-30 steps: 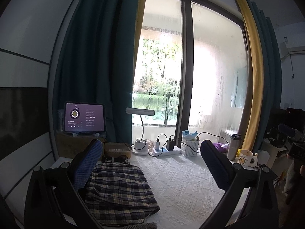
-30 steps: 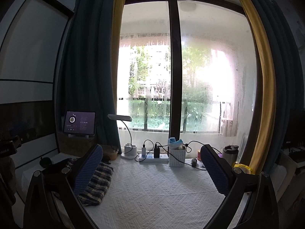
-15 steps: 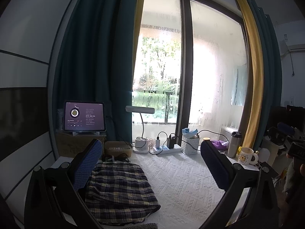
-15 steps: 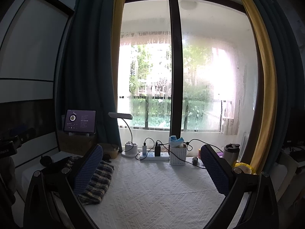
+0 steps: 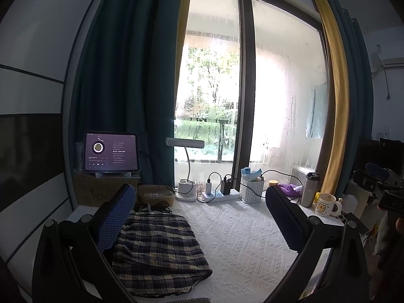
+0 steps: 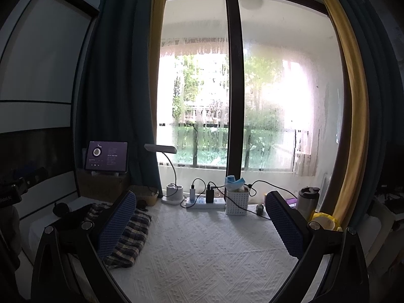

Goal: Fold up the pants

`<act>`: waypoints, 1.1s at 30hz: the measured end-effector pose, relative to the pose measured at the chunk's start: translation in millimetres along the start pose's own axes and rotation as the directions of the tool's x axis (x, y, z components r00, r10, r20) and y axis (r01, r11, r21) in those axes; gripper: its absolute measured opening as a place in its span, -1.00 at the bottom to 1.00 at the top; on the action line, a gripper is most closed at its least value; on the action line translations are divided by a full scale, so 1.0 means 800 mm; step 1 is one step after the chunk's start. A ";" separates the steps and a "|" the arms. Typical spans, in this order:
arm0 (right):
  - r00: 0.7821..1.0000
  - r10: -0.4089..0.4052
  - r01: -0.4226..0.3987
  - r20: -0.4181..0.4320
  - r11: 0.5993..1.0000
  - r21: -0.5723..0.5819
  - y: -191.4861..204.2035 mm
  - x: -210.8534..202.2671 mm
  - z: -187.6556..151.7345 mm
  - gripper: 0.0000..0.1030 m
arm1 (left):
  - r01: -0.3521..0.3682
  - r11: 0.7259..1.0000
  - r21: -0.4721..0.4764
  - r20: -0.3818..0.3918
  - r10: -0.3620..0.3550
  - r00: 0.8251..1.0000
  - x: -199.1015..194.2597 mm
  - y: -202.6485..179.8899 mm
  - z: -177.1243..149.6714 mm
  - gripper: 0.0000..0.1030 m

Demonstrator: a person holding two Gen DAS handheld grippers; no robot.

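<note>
Plaid pants [image 5: 159, 250] lie folded, near left on the counter [image 5: 240, 240].
Both grippers, left [image 5: 199, 224] and right [image 6: 199, 224], hover spread, empty. Soft, light, floppy cloth; pinch an edge or corner.

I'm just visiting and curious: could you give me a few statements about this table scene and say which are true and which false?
1. The plaid pants lie folded on the white cloth. True.
2. The left gripper is clamped on the pants. False: it is open and holds nothing.
3. The tablet screen is lit. True.
4. The desk lamp stands right of the white basket. False: it stands left of it.
5. The right gripper is open. True.
</note>
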State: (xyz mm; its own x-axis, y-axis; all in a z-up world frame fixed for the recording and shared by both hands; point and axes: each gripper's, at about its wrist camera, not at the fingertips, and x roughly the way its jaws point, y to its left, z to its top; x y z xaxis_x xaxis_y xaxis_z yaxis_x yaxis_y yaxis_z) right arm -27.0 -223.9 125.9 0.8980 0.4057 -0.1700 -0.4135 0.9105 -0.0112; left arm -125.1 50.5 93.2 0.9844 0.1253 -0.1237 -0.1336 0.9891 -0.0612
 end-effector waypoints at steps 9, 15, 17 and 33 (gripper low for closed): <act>1.000 -0.001 0.001 0.001 1.000 0.001 0.000 -0.001 0.000 1.00 | 0.003 1.000 0.002 -0.002 -0.003 1.000 0.000 -0.001 0.000 0.97; 1.000 -0.001 0.001 -0.001 1.000 0.000 0.001 -0.001 -0.001 1.00 | 0.006 1.000 0.005 -0.003 -0.006 1.000 0.001 -0.002 -0.001 0.97; 1.000 -0.002 0.002 -0.001 1.000 0.000 0.001 -0.001 -0.001 1.00 | 0.004 1.000 0.005 -0.003 -0.004 1.000 0.001 -0.003 -0.001 0.97; 1.000 0.000 0.000 -0.004 1.000 -0.001 0.000 -0.001 -0.001 1.00 | 0.008 1.000 0.005 -0.005 -0.008 1.000 0.001 -0.003 -0.002 0.97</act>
State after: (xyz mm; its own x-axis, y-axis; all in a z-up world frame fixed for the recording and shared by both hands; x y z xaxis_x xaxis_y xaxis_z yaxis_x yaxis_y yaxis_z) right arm -27.7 -223.9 124.8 0.8975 0.4052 -0.1738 -0.4135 0.9104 -0.0125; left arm -124.0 48.2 91.7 0.9848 0.1174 -0.1280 -0.1255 0.9905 -0.0570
